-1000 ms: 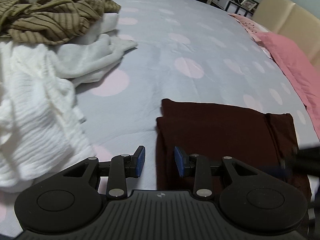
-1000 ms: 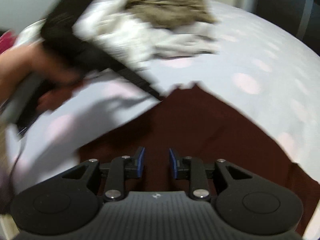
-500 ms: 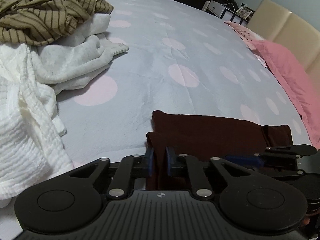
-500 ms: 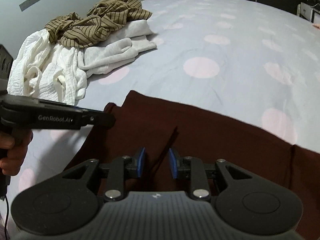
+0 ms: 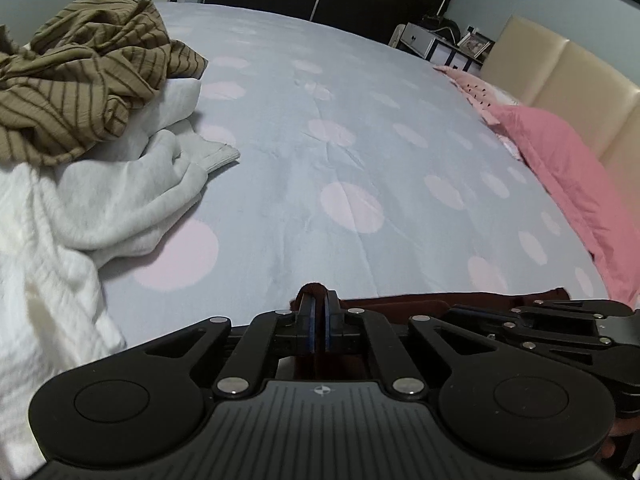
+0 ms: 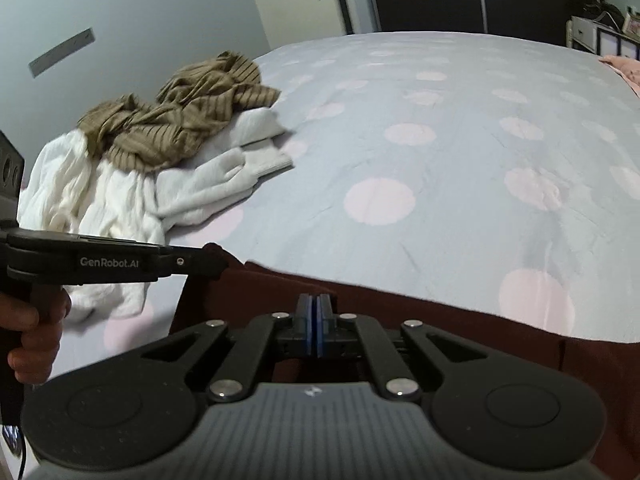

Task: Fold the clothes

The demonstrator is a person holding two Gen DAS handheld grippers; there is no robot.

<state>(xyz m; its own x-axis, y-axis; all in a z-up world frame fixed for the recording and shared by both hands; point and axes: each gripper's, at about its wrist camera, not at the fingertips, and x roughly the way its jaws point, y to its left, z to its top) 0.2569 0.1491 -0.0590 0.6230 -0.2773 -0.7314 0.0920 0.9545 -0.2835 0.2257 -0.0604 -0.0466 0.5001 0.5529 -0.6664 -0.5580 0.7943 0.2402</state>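
Left gripper [image 5: 318, 312] is pinching a fold of the dark maroon cloth garment [image 6: 440, 320] at lower centre; right gripper [image 6: 319, 322] is clamping its near edge, blue pads meeting.

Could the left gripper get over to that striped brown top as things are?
Probably not right away: the left gripper is shut on the dark red garment. The bed between it and the striped brown top lies free, beyond the white clothes.

My matt black plastic left gripper [image 5: 318, 320], blue rubbery pads. Dark maroon soft cloth garment [image 6: 440, 320]. Ribbed white knit [image 5: 44, 280]. Smooth grey dotted cotton bed sheet [image 5: 320, 140].
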